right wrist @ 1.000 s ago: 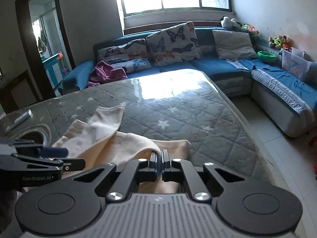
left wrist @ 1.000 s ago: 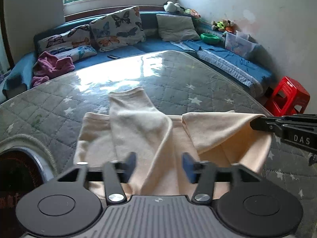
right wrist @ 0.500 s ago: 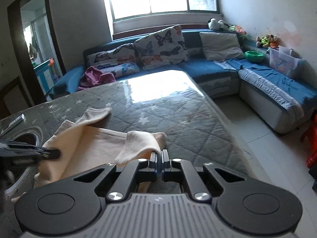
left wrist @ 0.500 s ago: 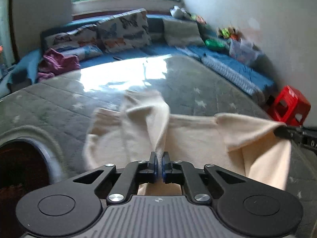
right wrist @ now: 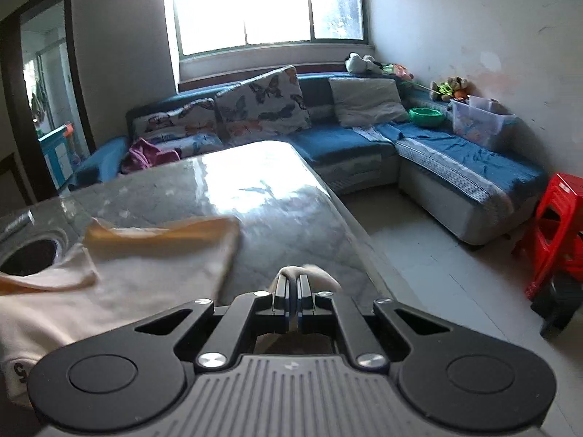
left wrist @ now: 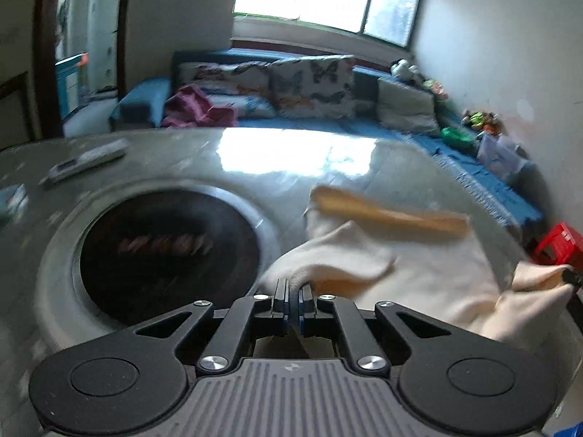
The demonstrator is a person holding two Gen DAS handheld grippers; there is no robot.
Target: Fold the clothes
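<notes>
Gripping a cream garment (left wrist: 430,284) near the table's (left wrist: 255,189) right edge, the left gripper (left wrist: 291,300), open a second ago, and the right gripper (right wrist: 293,300) now both pinch cloth, so the fold can begin.

Black claw (left wrist: 291,300) with blue pads, silver screws, ribbed grey housing.

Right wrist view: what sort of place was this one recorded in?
Most likely a home living room: a blue corner sofa with butterfly-print cushions runs under the window, stuffed toys sit on its back ledge, and a red plastic stool stands on the tiled floor.
</notes>
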